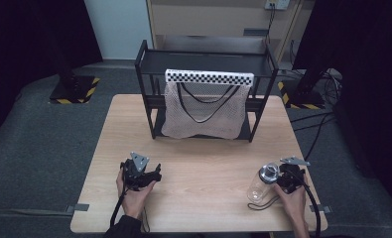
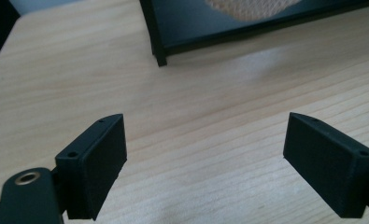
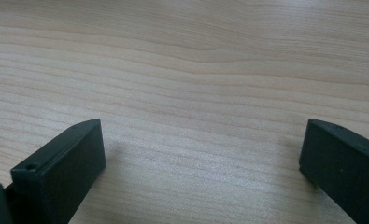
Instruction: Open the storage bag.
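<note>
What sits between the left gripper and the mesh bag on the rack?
Bare wood: in the high view only table lies between the left gripper and the mesh bag.

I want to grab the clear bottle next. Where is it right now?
In the high view the clear bottle stands on the table near its front right corner, just left of the right gripper.

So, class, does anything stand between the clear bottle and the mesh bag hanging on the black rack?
Nothing visible does. Only bare table lies between the clear bottle and the mesh bag on the black rack; the left gripper sits well off to the left of that line.
</note>
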The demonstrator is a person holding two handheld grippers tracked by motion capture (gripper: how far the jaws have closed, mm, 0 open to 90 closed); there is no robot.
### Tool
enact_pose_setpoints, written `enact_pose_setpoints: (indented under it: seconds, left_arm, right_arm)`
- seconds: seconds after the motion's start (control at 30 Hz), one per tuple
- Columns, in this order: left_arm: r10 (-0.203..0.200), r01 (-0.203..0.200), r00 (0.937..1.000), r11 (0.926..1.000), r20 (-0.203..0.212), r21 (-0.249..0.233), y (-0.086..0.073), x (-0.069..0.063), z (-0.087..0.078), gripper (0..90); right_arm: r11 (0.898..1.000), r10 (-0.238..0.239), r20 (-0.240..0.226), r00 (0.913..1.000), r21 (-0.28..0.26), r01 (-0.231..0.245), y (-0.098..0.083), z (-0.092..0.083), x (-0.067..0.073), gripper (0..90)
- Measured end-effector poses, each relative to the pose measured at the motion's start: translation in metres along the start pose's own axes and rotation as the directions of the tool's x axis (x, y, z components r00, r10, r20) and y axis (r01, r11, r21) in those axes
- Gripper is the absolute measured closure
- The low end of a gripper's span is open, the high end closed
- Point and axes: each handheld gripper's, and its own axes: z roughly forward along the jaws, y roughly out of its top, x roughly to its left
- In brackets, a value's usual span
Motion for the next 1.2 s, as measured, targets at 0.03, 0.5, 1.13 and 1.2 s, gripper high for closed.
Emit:
enact_pose_setpoints:
  seconds: [0.03, 0.5, 1.13, 1.2]
  left_arm:
    - [0.008, -0.008, 1.0000, 1.0000, 0.001, -0.004, 0.002, -0.001, -0.002, 12.3]
    - [0.121, -0.121, 0.9926, 0.9907, -0.005, -0.062, 0.028, -0.015, -0.012, 12.2]
    - [0.308, -0.314, 0.9491, 0.9394, -0.066, -0.136, 0.087, -0.029, -0.020, 12.4]
    - [0.327, -0.333, 0.9428, 0.9326, -0.066, -0.139, 0.092, -0.032, -0.019, 12.4]
  right_arm:
    - [1.000, 0.000, 0.000, 1.0000, 0.000, 0.000, 0.000, 0.000, 0.000, 0.3]
    - [1.000, 0.000, 0.000, 1.0000, 0.000, 0.000, 0.000, 0.000, 0.000, 0.3]
    - [1.000, 0.000, 0.000, 1.0000, 0.000, 0.000, 0.000, 0.000, 0.000, 0.3]
    - [1.000, 0.000, 0.000, 1.0000, 0.000, 0.000, 0.000, 0.000, 0.000, 0.3]
